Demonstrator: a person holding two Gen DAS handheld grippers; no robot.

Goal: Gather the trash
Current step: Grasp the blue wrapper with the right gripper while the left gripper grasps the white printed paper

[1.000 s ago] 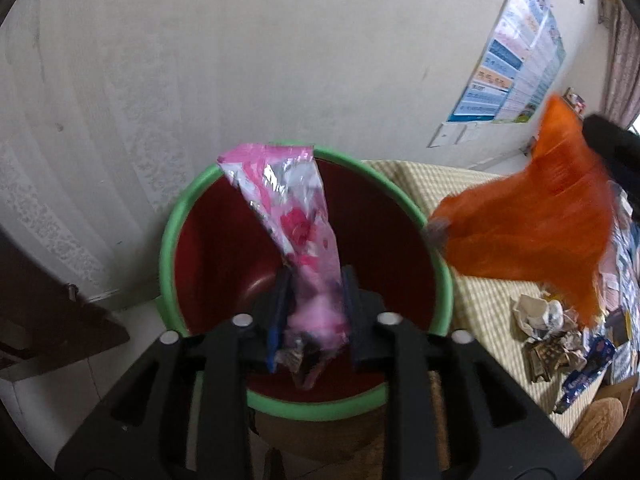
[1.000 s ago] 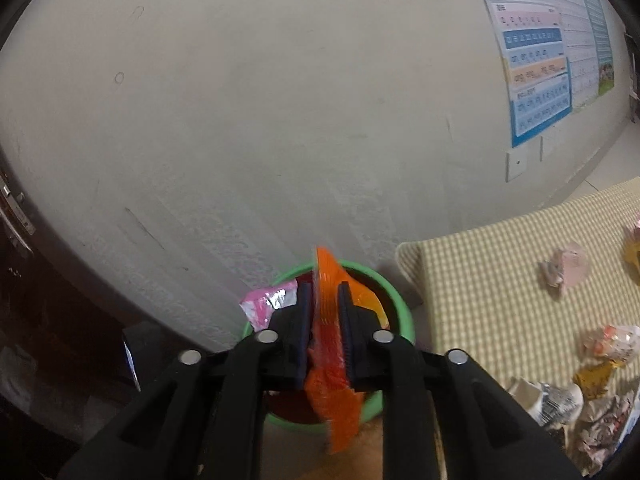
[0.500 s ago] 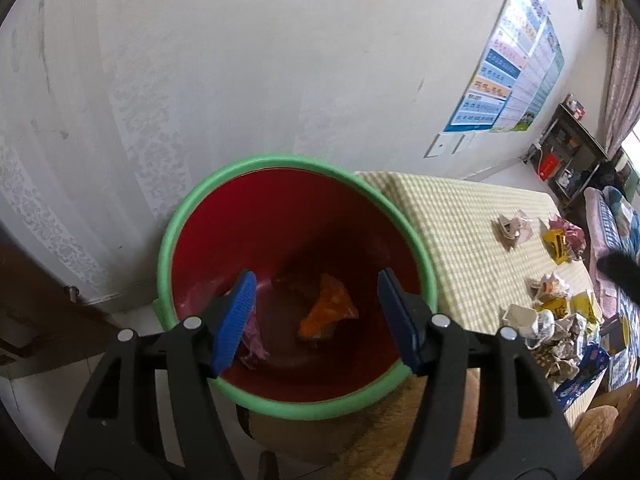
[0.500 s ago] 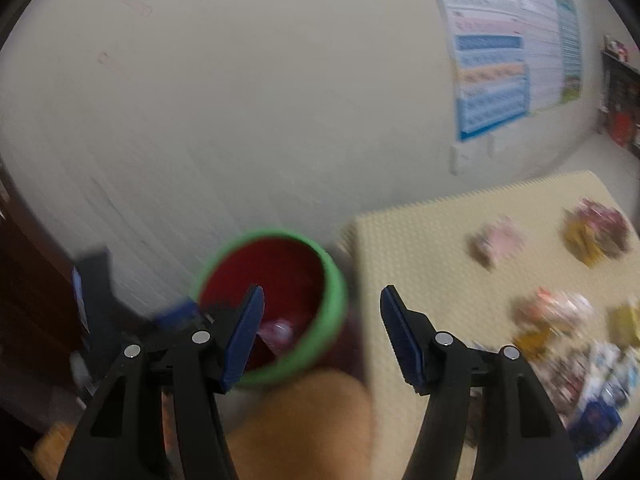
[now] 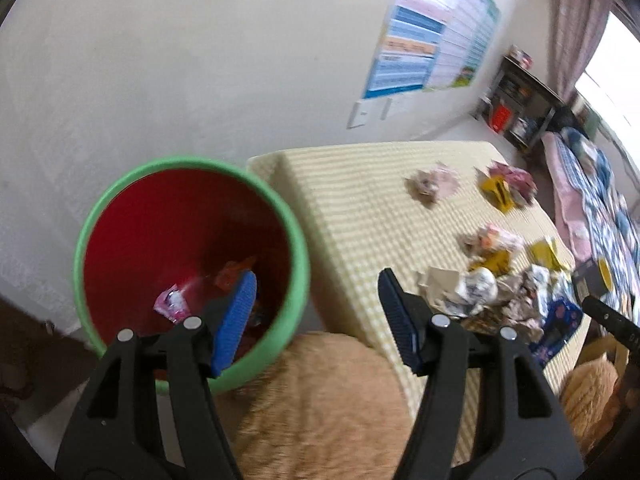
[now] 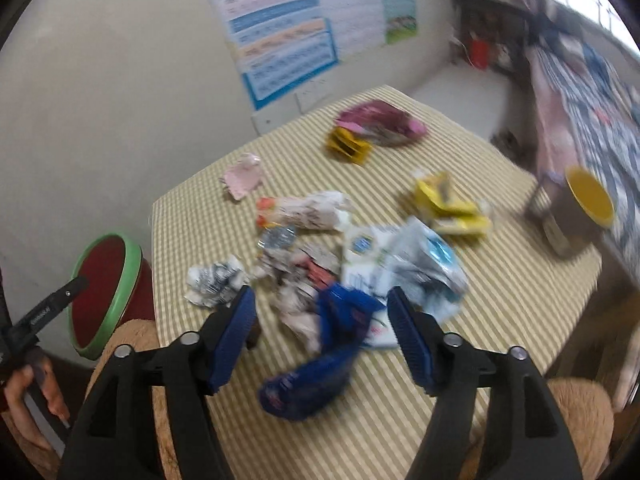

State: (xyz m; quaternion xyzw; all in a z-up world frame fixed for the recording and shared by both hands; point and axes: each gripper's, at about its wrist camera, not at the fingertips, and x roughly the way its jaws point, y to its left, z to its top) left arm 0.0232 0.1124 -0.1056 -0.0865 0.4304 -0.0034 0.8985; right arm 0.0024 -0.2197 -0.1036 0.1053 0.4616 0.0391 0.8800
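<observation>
The red bin with a green rim stands by the table's left corner; a pink wrapper and an orange wrapper lie inside. My left gripper is open and empty, between the bin and the table edge. My right gripper is open and empty above a blue wrapper on the checked table. Several crumpled wrappers lie there: a white one, a pale blue one, a yellow one and a pink one. The bin also shows in the right wrist view.
A tan cushioned seat sits below the left gripper. A dark cup with a yellow inside stands at the table's right edge. A poster hangs on the wall behind. A bed lies far right.
Both grippers opened and dropped the pink and orange wrappers into the bin. Both then swung right; the right one now hangs over the pile on the table.
</observation>
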